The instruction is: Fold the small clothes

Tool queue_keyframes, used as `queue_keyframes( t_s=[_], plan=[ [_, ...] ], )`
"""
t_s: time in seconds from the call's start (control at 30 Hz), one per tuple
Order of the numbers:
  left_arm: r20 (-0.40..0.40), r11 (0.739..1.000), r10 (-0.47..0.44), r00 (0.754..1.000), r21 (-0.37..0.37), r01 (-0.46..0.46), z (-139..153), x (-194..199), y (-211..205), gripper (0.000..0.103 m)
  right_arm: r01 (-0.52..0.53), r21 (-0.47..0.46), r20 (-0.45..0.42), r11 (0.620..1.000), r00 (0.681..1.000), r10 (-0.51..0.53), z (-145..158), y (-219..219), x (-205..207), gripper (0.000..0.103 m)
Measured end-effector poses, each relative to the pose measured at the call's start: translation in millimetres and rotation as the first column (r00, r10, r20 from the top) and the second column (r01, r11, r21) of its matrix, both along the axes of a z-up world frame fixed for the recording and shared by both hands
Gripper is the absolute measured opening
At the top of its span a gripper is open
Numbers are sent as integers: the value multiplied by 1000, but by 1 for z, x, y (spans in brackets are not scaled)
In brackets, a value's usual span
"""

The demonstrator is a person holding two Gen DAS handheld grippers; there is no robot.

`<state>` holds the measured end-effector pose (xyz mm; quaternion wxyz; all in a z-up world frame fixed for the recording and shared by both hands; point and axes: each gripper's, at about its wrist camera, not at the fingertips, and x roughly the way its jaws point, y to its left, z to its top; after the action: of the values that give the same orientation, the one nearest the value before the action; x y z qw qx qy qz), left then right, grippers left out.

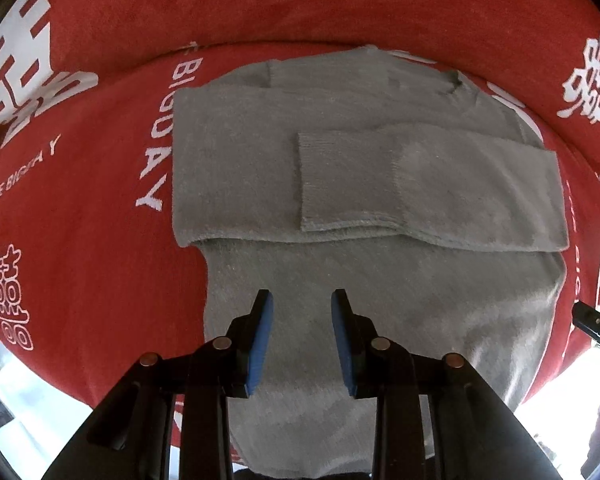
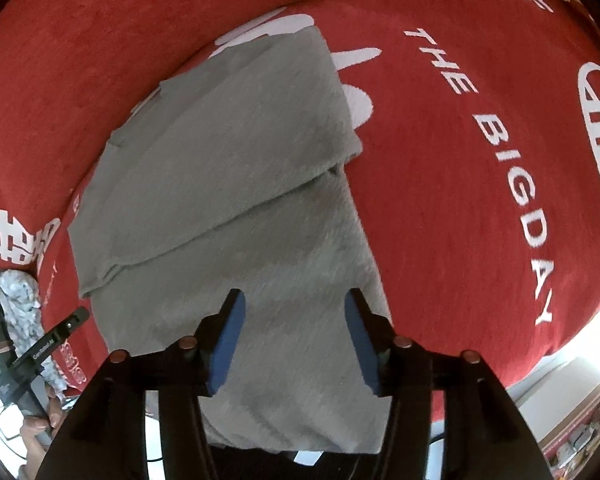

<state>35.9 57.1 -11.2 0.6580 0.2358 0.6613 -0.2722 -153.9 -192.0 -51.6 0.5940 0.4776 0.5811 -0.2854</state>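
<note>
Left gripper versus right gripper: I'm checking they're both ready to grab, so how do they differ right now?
The left gripper has its jaws open with a narrower gap; the right gripper is open noticeably wider. The left hovers over the middle of the grey sweater's lower body; the right sits nearer the sweater's right edge. Both have blue pads, hold nothing, and point over the same sweater on the red blanket.

**Two wrist fisheyes, both close over the same sweater**

Left wrist view: looks forward and down along the left gripper (image 1: 302, 338), close above the grey sweater (image 1: 340, 184), seen from its hem end. Right wrist view: looks down along the right gripper (image 2: 294, 340), equally near, angled toward the garment's right edge. Both views share the sweater and the red printed cover (image 1: 92, 208). Each view catches the other gripper at its margin.
</note>
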Motion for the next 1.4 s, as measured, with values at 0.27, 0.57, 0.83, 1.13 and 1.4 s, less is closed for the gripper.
queue_keyframes(
  t_s=[0.27, 0.57, 0.83, 1.13, 1.4],
  plan=[
    [-25, 999, -33, 999, 0, 33, 5, -16, -7, 36, -9, 4, 10, 1000, 1000, 9, 8, 11, -2, 69],
    [3, 998, -66, 998, 7, 66, 7, -31, -17, 94, -21, 26, 26, 999, 999, 20, 8, 16, -9, 75],
    [16, 996, -77, 997, 39, 77, 4, -41, -30, 94, -88, -48, 106, 995, 990, 92, 20, 16, -5, 103],
    [40, 996, -12, 999, 93, 9, 2, -50, -31, 94, -117, 93, 149, 989, 984, 102, 5, 5, -6, 103],
    [10, 994, 65, 998, 88, -65, 6, -62, -17, 94, -98, 174, 182, 980, 981, 65, -2, -10, -16, 103]
  ],
)
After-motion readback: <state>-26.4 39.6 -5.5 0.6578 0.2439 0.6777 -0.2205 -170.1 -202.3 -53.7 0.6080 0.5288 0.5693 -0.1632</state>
